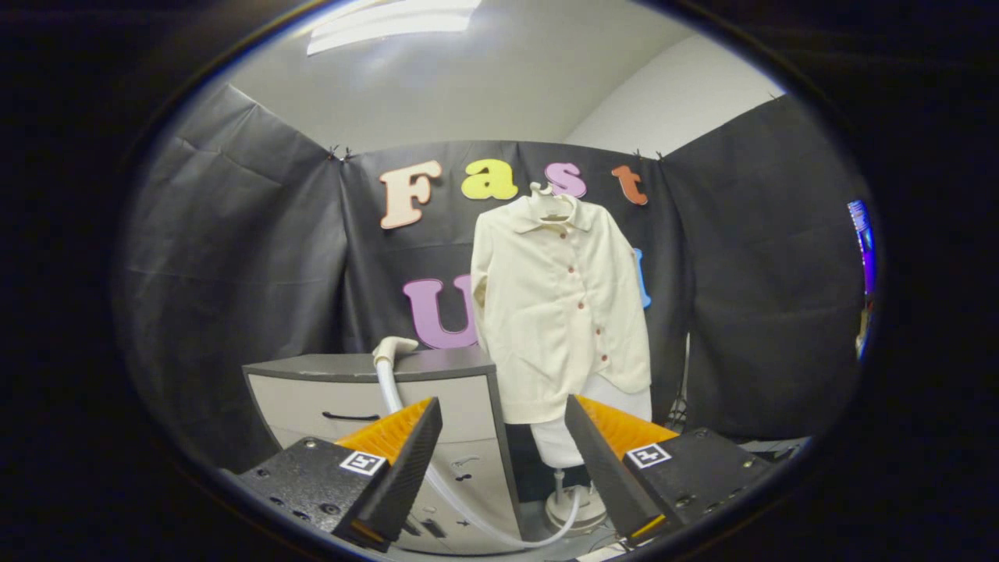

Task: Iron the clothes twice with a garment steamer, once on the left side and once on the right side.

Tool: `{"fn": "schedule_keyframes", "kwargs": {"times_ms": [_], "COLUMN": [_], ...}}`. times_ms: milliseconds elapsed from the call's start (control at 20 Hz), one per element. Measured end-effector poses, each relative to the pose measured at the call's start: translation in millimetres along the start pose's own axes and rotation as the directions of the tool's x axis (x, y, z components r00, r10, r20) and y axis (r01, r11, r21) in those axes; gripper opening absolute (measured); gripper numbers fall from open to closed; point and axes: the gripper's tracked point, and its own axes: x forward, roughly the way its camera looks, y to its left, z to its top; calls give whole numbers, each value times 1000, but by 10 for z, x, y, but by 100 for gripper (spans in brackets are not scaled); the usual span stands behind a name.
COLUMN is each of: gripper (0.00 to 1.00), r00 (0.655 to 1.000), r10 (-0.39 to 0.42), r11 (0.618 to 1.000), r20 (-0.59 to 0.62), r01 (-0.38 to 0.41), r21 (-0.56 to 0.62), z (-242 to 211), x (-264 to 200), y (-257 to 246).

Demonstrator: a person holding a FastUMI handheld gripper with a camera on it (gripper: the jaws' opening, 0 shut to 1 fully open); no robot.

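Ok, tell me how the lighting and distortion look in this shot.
Gripper view: the ceiling light blows out to white glare; fisheye bends the drawer cabinet and wall edges outward; the cream shirt is evenly lit and sharp enough to show its buttons; the open gripper sits in dimmer light, holding nothing.

The steamer hose (437, 476) runs behind a finger (398, 476) of the hand-held gripper (503, 468), partly hidden.
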Motion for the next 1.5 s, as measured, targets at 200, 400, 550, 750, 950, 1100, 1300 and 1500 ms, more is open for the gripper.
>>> {"fn": "schedule_keyframes", "kwargs": {"times_ms": [200, 400, 550, 750, 950, 1100, 1300, 1500], "gripper": [96, 96, 96, 96, 96, 96, 96, 96], "r00": [1000, 999, 999, 998, 997, 992, 979, 955], "r10": [9, 24, 33, 47, 64, 95, 157, 189], "r11": [1000, 999, 999, 997, 993, 988, 978, 956], "r20": [-10, -25, -26, -28, -53, -85, -129, -227], "r01": [-10, -24, -34, -49, -69, -105, -172, -232], "r21": [-19, -24, -33, -54, -100, -116, -120, -179], "z": [-26, -35, -12, 35, 95, 117, 192, 118], "x": [91, 189, 300, 530, 880, 1194, 1634, 2115], "y": [91, 198, 263, 362, 504, 713, 1119, 1509]}}
